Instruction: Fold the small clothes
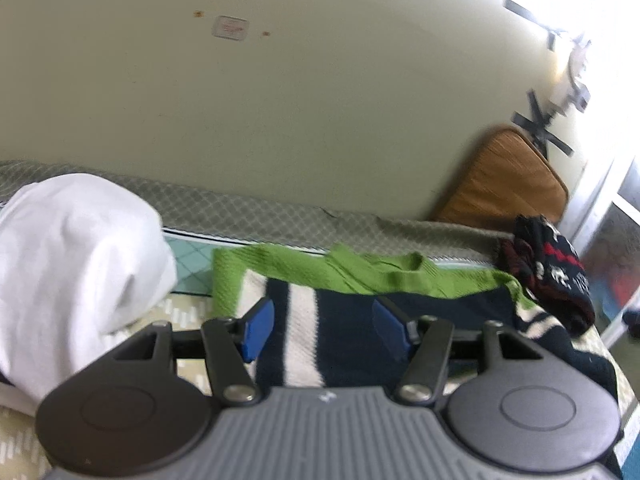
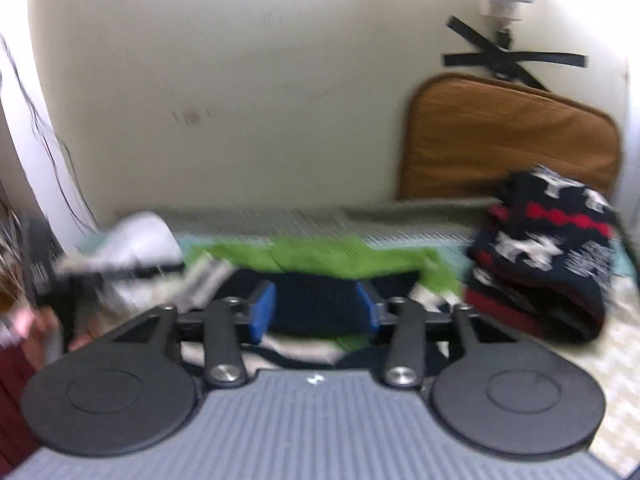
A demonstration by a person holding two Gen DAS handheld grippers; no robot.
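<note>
Navy-cream striped knit [image 1: 304,332] with green trim lies mid-bed, soft, floppy, light; pinch hem corners. Left gripper [image 1: 322,326] and right gripper [image 2: 314,312] fingers spread, holding nothing.

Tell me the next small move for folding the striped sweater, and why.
Probably lower the left gripper onto the striped sweater and pinch its near edge. Both the left and the right gripper hang open and hold nothing, and the sweater lies spread out with its green part beyond.
</note>
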